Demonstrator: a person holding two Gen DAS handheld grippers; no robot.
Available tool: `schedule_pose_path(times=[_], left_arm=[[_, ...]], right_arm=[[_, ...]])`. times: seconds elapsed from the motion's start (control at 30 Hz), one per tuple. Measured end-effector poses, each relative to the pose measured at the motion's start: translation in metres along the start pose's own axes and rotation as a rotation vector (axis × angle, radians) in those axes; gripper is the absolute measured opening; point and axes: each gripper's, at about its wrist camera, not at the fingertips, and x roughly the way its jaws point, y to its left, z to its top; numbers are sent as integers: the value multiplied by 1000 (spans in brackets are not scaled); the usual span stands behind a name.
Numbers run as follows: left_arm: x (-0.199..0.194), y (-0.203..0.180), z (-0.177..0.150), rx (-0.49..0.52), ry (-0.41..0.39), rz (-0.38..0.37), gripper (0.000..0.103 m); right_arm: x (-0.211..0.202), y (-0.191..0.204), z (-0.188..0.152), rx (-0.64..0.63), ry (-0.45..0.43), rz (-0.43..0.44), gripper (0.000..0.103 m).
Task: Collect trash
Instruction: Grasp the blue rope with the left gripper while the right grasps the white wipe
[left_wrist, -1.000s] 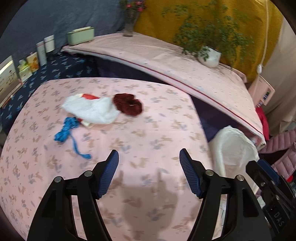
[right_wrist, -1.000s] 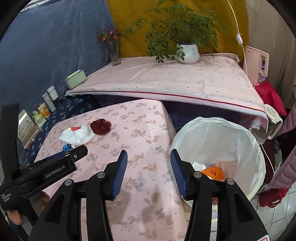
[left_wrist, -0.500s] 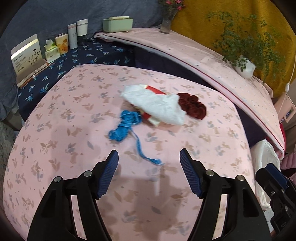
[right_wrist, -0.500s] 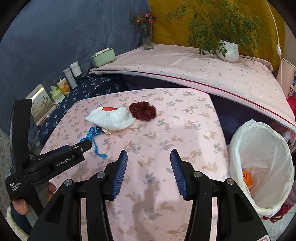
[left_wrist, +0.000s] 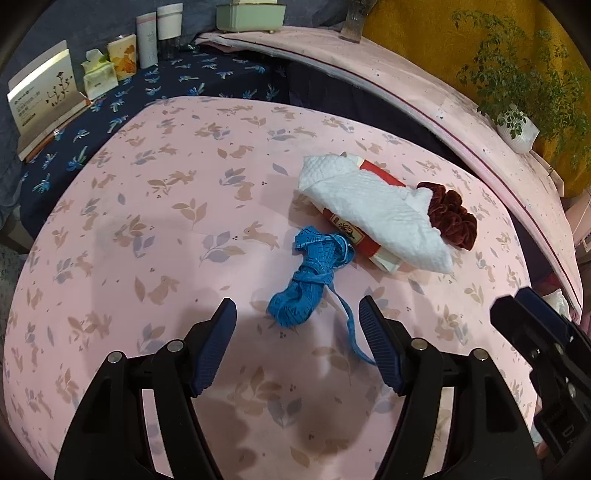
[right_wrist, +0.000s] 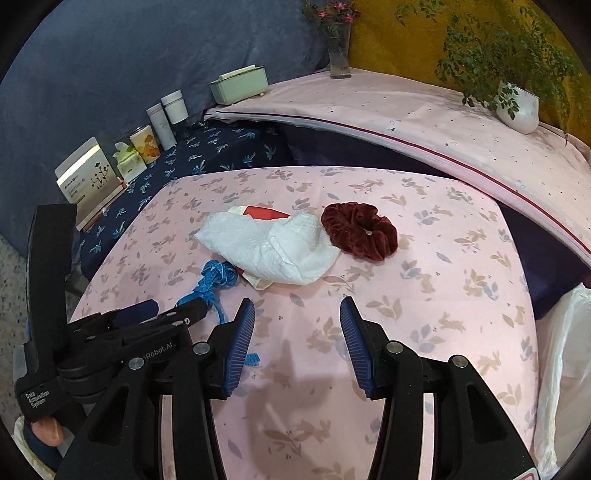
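Note:
On the pink rabbit-print table (left_wrist: 155, 229) lie a bundled blue ribbon (left_wrist: 310, 277), a crumpled white paper towel (left_wrist: 376, 210) over a red and cream packet (left_wrist: 351, 232), and a dark red scrunchie (left_wrist: 450, 214). My left gripper (left_wrist: 297, 317) is open, its fingers either side of the near end of the ribbon, just short of it. My right gripper (right_wrist: 297, 317) is open and empty above the table, nearer than the towel (right_wrist: 273, 247) and the scrunchie (right_wrist: 360, 230). The ribbon (right_wrist: 214, 280) lies to its left.
A white bin bag (right_wrist: 561, 354) stands off the table's right edge. Behind it a dark blue cloth surface holds boxes, a tissue pack (left_wrist: 98, 75) and cups (right_wrist: 168, 114). A raised pink-covered surface carries a green box (right_wrist: 240, 85), a vase (right_wrist: 340, 48) and a potted plant (right_wrist: 517, 107).
Both grippers have swung left, away from the bin bag and toward the trash pile. The left gripper has closed in on the blue ribbon. Both stay open.

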Motion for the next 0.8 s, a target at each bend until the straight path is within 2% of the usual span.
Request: schedule_pose_path(times=[0.2,0.3,0.33,0.4,0.47,0.57,0.6,0.63,0.67,0.8], left_arm=[[21,5,7,-22,45,-27,61],[22,3,10,-7,40,-36,52],[23,2,11,-4,43,-43,46],[24,1,12,-3,45,-51,43],[25,1,12,-2,51,-60,30],[25,0,11,9,55,-68,24],[24,-1,10,14,54,-67,24],[23,-2,9,18,55,-69,22],[22,-3,8,18,55,-72,22],[15,-7,4,19,52,-85,20]], right_arm=[[35,-2,14,22,30,14,48],[44,0,17,22,37,23,48],[47,1,18,18,41,27,48],[52,5,18,4,47,37,48],[55,8,18,-9,51,43,47],[60,11,17,-16,60,66,38],[61,12,17,-20,68,70,28],[62,13,16,-25,77,78,14],[62,14,14,-28,84,84,9],[51,16,8,-39,74,89,5]])
